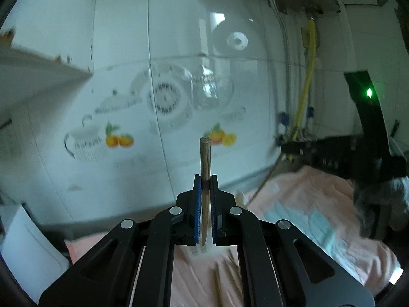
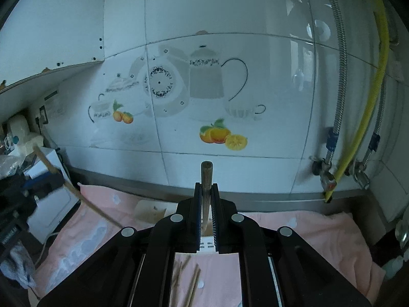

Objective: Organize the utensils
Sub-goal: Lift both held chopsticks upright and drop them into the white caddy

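Observation:
My left gripper (image 1: 205,181) is shut on a wooden chopstick (image 1: 205,158) that stands upright between the blue pads, its butt end pointing up. My right gripper (image 2: 206,188) is shut on another wooden chopstick (image 2: 206,179), also upright. Both are raised above a pink towel (image 2: 294,227). Several loose chopsticks (image 2: 190,278) lie on the towel below the right gripper; more chopsticks (image 1: 222,273) lie below the left one. The right gripper shows in the left wrist view (image 1: 329,153) as a dark shape. The left gripper's chopstick shows in the right wrist view (image 2: 76,194).
A tiled wall with teapot and orange decals (image 2: 217,133) stands close ahead. A yellow hose (image 2: 368,112) and metal pipes with valves (image 2: 329,176) hang at the right. White boxes and appliances (image 2: 51,176) crowd the left. A pale board (image 2: 150,211) lies on the towel.

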Motion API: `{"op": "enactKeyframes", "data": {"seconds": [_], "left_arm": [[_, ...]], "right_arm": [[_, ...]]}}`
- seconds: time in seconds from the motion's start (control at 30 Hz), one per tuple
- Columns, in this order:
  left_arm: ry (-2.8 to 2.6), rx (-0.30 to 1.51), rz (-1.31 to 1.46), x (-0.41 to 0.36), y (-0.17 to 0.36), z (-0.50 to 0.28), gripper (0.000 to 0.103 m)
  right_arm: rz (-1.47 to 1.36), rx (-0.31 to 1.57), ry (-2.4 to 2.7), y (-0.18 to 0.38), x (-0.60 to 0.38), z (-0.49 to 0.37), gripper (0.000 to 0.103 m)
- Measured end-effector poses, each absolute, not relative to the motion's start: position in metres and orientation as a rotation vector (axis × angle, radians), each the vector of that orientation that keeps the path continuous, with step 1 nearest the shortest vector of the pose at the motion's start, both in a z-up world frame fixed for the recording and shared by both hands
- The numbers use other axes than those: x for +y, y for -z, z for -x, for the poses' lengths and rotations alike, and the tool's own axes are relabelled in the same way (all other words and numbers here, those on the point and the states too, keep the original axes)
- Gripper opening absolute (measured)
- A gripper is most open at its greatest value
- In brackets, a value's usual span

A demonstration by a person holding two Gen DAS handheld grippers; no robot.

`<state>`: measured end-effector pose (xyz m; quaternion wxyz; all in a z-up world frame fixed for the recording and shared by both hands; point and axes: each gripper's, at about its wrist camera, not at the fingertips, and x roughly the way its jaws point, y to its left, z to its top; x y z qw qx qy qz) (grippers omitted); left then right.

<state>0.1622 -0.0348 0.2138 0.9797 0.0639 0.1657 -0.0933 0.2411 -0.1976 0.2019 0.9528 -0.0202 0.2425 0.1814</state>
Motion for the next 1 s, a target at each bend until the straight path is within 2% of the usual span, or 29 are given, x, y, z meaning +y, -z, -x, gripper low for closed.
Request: {"op": "enactKeyframes", "data": {"seconds": [0.2,0.47,0.73,1.0], "left_arm": [[0.14,0.325,-0.108,-0.029,-0.214,-0.195,0.005],[0.112,0.443,-0.03,-0.004,-0.168,-0.24,0.005],[0.115,0.505,-0.005,0.009,-0.142,-0.248,0.006],[0.124,0.498,-0.002,0.012,-0.143,-0.243,0.008]], "right_arm": [[0.067,0.532,-0.369,-0.187,-0.186,-0.265,0.007],[0.102,0.584,-0.377,-0.155,-0.171,-0.281,0.007],[0.109,0.615,-0.377,-0.137,-0.165,-0.287,0.007],[0.113,0.616,-0.368,-0.135,-0.163,-0.287,0.009]]}}
